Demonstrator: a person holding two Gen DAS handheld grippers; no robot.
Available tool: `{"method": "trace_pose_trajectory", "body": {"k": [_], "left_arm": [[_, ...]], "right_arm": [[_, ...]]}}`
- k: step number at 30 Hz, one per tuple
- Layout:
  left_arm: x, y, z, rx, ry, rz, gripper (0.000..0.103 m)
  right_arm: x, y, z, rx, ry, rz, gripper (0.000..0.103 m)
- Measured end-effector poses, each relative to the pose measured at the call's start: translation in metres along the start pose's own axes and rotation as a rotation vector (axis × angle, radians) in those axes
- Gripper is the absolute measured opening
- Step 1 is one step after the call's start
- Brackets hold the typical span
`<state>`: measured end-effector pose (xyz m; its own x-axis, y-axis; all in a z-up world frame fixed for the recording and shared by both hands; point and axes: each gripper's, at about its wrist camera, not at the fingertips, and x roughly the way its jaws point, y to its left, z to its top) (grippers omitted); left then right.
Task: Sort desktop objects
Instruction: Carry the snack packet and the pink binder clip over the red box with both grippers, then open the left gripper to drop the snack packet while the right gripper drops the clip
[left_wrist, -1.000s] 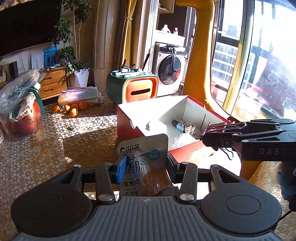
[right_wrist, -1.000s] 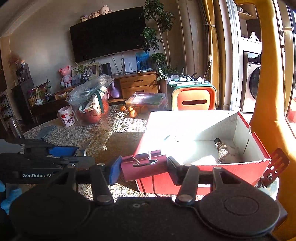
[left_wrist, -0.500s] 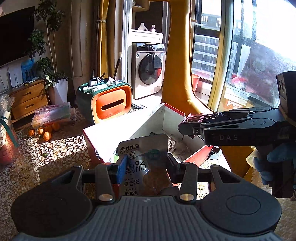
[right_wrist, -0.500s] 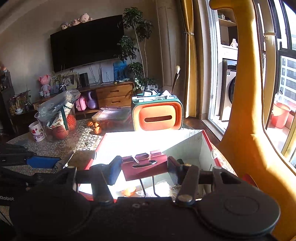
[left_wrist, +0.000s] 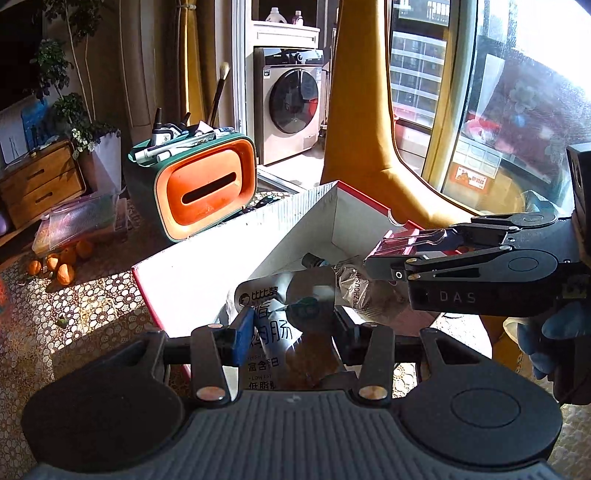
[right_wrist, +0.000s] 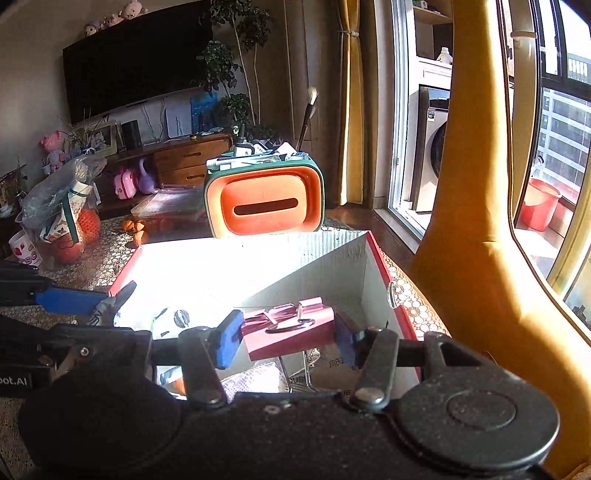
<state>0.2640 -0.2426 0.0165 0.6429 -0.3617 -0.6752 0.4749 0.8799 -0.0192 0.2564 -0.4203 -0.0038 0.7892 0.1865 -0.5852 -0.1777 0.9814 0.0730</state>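
The left gripper (left_wrist: 290, 328) is clamped on a glossy silver pouch (left_wrist: 280, 314), long axis upright, its top leaning out over the box (left_wrist: 207, 273). The right gripper (right_wrist: 284, 338) grips a boxy maroon binder clip (right_wrist: 291, 330), long axis crosswise between the pads, wire handles folded flat on top. Both tools tilt downward above the open red cardboard box with its white ribbed walls, which sits on the patterned tablecloth (left_wrist: 55, 332).

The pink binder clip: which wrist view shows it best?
The right wrist view: the pink binder clip sits centred between the right gripper's pads, its top face and wire handles plain, above the red box. The left wrist view shows it side-on, partly hidden by the jaws.
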Motion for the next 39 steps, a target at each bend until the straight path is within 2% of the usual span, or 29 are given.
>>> {"method": "trace_pose_trajectory", "body": {"k": [9, 18, 27, 31, 34, 36, 39], "left_arm": [[0.046, -0.001, 0.006, 0.012, 0.104, -0.013, 0.043], [0.067, -0.001, 0.005, 0.043, 0.154, 0.011, 0.043], [0.067, -0.003, 0.0, 0.077, 0.151, 0.04, 0.045], [0.063, -0.001, -0.003, 0.076, 0.14, 0.043, 0.045], [0.057, 0.001, -0.004, 0.072, 0.123, 0.047, 0.052], [0.052, 0.002, -0.005, 0.071, 0.106, 0.048, 0.061], [0.043, 0.003, -0.005, 0.072, 0.088, 0.051, 0.061]], "right_arm": [[0.037, -0.001, -0.006, -0.04, 0.089, -0.016, 0.052], [0.059, -0.005, -0.015, -0.071, 0.151, -0.028, 0.052], [0.066, -0.008, -0.021, -0.065, 0.182, -0.014, 0.053], [0.062, -0.011, -0.022, -0.053, 0.176, -0.004, 0.059], [0.058, -0.012, -0.021, -0.045, 0.168, -0.004, 0.061], [0.054, -0.013, -0.02, -0.037, 0.16, 0.001, 0.063], [0.049, -0.013, -0.019, -0.031, 0.149, 0.004, 0.064]]}}
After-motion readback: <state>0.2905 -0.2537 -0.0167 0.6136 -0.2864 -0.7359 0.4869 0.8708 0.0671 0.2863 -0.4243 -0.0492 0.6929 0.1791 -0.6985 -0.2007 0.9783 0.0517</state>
